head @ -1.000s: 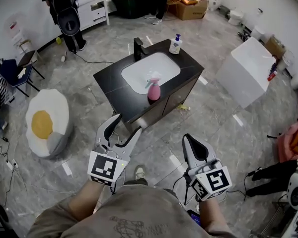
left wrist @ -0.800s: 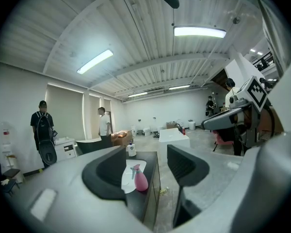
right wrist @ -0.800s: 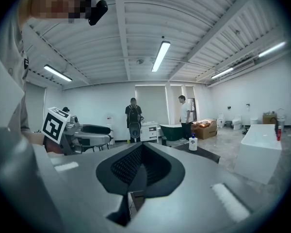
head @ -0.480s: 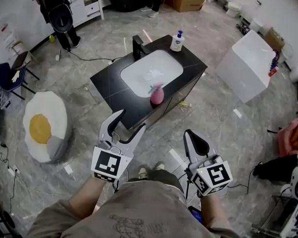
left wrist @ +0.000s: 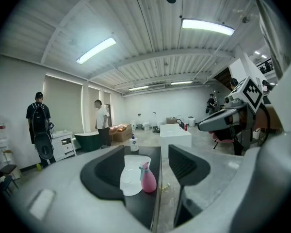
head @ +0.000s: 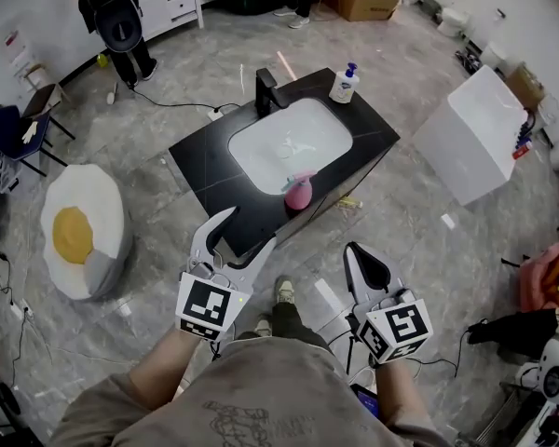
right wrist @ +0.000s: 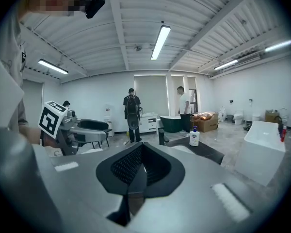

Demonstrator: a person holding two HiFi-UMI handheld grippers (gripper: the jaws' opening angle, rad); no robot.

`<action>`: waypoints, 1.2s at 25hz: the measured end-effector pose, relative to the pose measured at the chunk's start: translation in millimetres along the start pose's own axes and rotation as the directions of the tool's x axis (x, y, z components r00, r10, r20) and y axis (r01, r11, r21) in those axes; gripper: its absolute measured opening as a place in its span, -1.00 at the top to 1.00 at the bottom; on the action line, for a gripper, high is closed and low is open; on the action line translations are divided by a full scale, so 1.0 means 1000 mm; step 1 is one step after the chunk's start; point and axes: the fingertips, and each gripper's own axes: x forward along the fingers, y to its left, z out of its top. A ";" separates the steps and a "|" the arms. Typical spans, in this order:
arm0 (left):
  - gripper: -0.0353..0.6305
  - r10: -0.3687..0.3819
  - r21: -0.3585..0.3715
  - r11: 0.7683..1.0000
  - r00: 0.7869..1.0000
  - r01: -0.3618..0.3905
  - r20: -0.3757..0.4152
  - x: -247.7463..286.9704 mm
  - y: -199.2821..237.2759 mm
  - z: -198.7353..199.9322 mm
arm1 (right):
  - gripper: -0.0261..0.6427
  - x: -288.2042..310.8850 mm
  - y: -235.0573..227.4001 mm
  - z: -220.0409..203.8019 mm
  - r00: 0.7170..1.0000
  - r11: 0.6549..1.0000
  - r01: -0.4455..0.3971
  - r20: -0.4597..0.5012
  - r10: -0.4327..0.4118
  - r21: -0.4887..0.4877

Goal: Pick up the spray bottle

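The pink, round-bodied plastic spray bottle [head: 299,192] stands upright at the near front edge of the glossy black stone worktop [head: 210,161], just beside the rim of the smooth white oval basin [head: 289,145]. Bare grey marbled floor tiles [head: 158,250] lie along the worktop's near sides. The left tool [head: 250,228] is held with its jaws wide apart and nothing between them. In the left gripper view the bottle shows in the gap, well ahead of the ribbed black pads. The right tool [head: 361,255] hangs lower, jaws pressed together and empty. A black faucet [head: 265,89] and a white pump bottle [head: 344,86] stand at the far edge.
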 end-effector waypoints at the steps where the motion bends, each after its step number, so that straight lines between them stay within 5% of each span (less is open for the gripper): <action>1: 0.07 0.000 -0.003 1.000 1.000 0.000 -0.007 0.007 0.002 -0.002 | 0.83 0.006 -0.006 -0.001 1.000 1.000 -0.001 -0.005 0.001 0.000; 20: -0.01 -0.004 -0.024 1.000 0.980 -0.001 -0.200 0.174 0.020 -0.082 | 0.83 0.123 -0.118 -0.057 0.976 0.990 -0.135 -0.168 0.139 0.033; 30: -0.03 -0.152 0.000 0.987 0.952 0.158 -0.266 0.224 0.017 -0.118 | 0.83 0.148 -0.138 -0.077 0.961 0.988 -0.144 -0.231 0.151 0.050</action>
